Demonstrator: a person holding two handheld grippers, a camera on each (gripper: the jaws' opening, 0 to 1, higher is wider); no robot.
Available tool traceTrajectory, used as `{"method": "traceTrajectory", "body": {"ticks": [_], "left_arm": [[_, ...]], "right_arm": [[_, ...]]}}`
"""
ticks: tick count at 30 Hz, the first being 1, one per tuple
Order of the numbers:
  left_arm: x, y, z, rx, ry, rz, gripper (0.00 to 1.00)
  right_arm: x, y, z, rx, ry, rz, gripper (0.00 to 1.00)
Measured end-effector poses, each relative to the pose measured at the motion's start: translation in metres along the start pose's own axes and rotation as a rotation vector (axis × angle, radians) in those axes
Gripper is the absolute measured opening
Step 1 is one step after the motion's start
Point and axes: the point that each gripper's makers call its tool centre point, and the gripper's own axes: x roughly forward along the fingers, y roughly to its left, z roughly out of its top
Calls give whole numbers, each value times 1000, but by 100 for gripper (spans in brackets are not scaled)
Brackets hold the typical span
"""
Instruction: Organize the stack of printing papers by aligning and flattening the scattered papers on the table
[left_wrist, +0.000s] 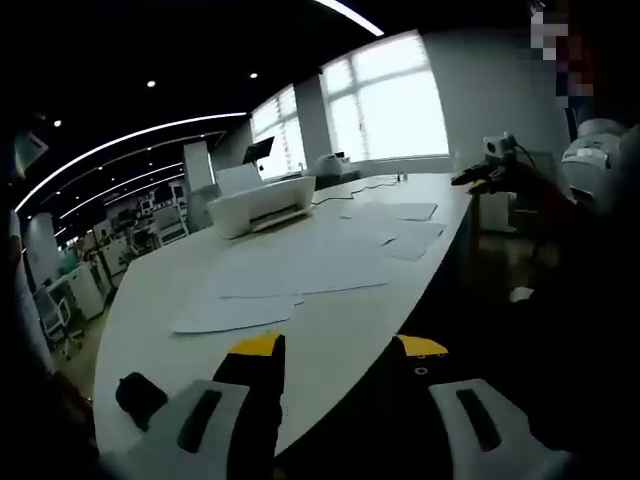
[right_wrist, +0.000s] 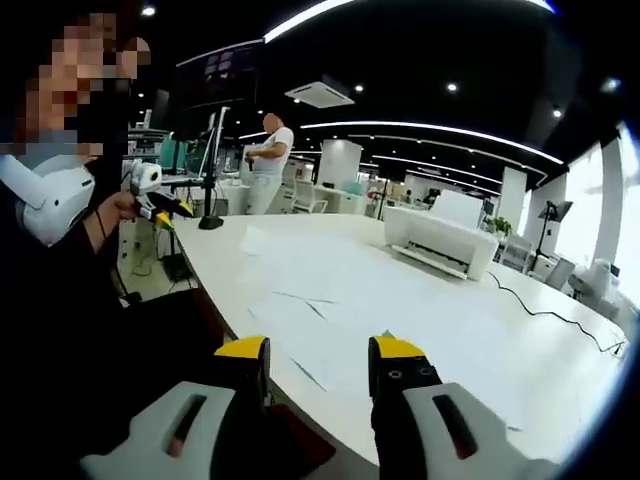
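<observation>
Left gripper (left_wrist: 335, 350) sits low at the near edge of the white table (left_wrist: 150, 300), jaws spread wide with nothing between them, yellow tips pointing across the tabletop. I see the scattered papers (left_wrist: 300, 265) ahead of it in the left gripper view: white sheets lying flat but fanned out and overlapping, edges not lined up, spread from just beyond the jaws toward the far end. A white printer (left_wrist: 262, 205) stands past them near the windows, a black cable (left_wrist: 355, 187) trailing beside it. At the right of that view the other gripper (left_wrist: 485, 175) hangs off the table edge, held by the person's hand; can't tell its jaw gap from there. In the right gripper view, the right gripper (right_wrist: 320, 365) hovers just over the table's near edge, jaws parted, empty, aimed along the tabletop. Papers (right_wrist: 300, 310) lie in front of it, loose, skewed, some corners overlapping, barely distinct against the white surface. Printer (right_wrist: 440, 240) is further back to the right, cable (right_wrist: 550, 310) running along the table beyond. A person (right_wrist: 268, 160) stands in the background, well away from the table.
</observation>
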Motion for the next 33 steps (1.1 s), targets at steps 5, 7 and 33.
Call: {"method": "traceTrajectory", "body": {"ticks": [5, 7, 33], "left_arm": [[6, 2, -5, -12, 6, -8, 48], [6, 3, -6, -16, 8, -10, 48], [19, 24, -11, -48, 18, -14, 48]], "right_arm": [[11, -7, 6, -9, 13, 10, 36], [14, -8, 10, -10, 14, 18, 36], [67, -25, 35, -43, 50, 78, 35]]}}
